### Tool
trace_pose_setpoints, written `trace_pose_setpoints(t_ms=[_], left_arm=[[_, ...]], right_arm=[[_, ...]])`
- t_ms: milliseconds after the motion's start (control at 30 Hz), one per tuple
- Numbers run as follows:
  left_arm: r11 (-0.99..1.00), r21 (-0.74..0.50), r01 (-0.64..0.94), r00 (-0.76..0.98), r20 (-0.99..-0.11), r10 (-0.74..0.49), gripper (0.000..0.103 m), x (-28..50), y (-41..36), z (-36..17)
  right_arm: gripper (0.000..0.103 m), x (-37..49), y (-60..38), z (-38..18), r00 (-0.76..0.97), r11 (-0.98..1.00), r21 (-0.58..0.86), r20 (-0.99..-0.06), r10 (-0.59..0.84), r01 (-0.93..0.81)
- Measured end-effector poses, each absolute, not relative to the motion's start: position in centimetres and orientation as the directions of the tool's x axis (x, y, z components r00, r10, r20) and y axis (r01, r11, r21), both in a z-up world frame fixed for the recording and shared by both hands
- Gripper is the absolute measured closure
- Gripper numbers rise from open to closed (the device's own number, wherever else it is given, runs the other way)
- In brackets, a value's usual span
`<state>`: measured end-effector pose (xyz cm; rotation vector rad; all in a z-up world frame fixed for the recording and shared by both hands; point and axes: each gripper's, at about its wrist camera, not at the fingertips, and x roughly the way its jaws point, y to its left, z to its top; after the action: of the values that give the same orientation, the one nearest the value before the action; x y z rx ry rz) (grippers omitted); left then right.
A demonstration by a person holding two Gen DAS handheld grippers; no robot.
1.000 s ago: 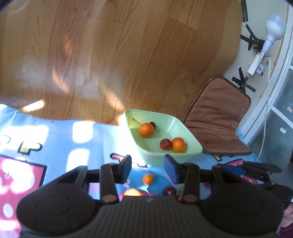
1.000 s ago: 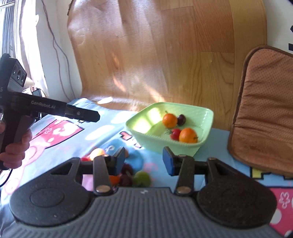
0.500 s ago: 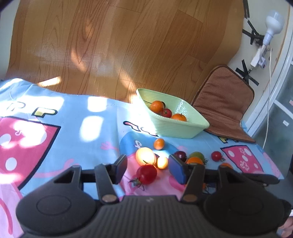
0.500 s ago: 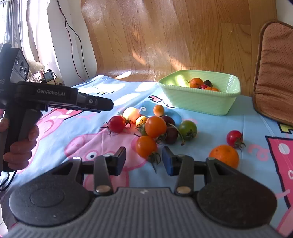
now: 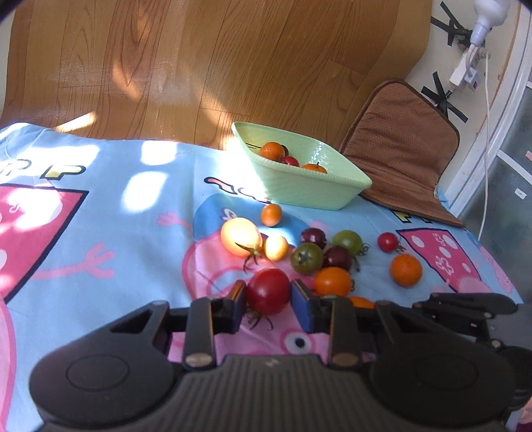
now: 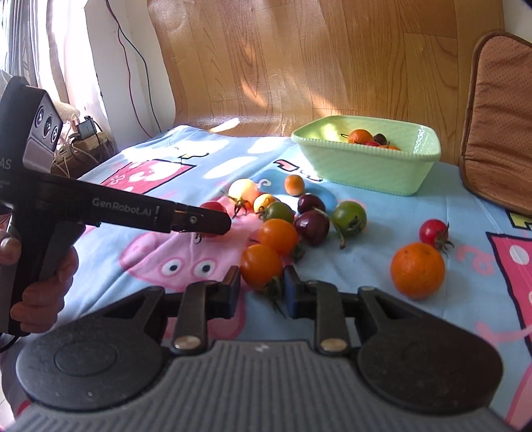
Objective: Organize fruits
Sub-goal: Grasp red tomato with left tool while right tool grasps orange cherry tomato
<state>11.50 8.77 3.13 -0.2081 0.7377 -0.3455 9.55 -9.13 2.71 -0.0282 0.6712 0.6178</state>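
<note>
A pale green bowl (image 5: pixel 309 186) (image 6: pixel 369 166) holds a few orange, red and dark fruits at the back of the blue cartoon cloth. Several loose tomatoes lie in front of it. My left gripper (image 5: pixel 268 304) has its jaws closed around a red tomato (image 5: pixel 268 290) resting on the cloth; the same tomato (image 6: pixel 212 207) shows partly behind that gripper's finger in the right wrist view. My right gripper (image 6: pixel 262 294) has its jaws around the near side of an orange tomato (image 6: pixel 261 264) on the cloth.
A brown seat cushion (image 5: pixel 402 146) leans behind the bowl at right. A larger orange fruit (image 6: pixel 417 270) and a small red tomato (image 6: pixel 432 232) lie apart to the right. Wooden floor lies beyond the cloth. Cables and a lamp (image 5: pixel 478 30) are at the wall.
Both grippers have come down from above the bowl to the loose tomatoes and narrowed, the left around the red tomato, the right around the orange one.
</note>
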Motion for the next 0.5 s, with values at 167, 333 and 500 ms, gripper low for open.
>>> trace_pose_setpoints(t_ms=[167,333,500], left_arm=[[0.907,-0.322,0.273,0.673,-0.609,-0.419,0.073,6.6,7.6,3.0],[0.903,-0.315,0.293,0.677,-0.598,-0.429,0.073,2.3,6.4,2.5],[0.900,-0.321,0.297,0.678,-0.592,-0.435,0.073,-0.1,5.7,2.4]], right_arm=[[0.073,5.0,-10.3,2.9,0.615,0.818,0.155,-0.586,0.527,-0.553],[0.073,0.9,-11.5,3.1,0.631,0.829,0.143,-0.582,0.512,-0.541],[0.073,-0.6,-12.5,2.6,0.640,0.843,0.168,-0.581,0.504,-0.511]])
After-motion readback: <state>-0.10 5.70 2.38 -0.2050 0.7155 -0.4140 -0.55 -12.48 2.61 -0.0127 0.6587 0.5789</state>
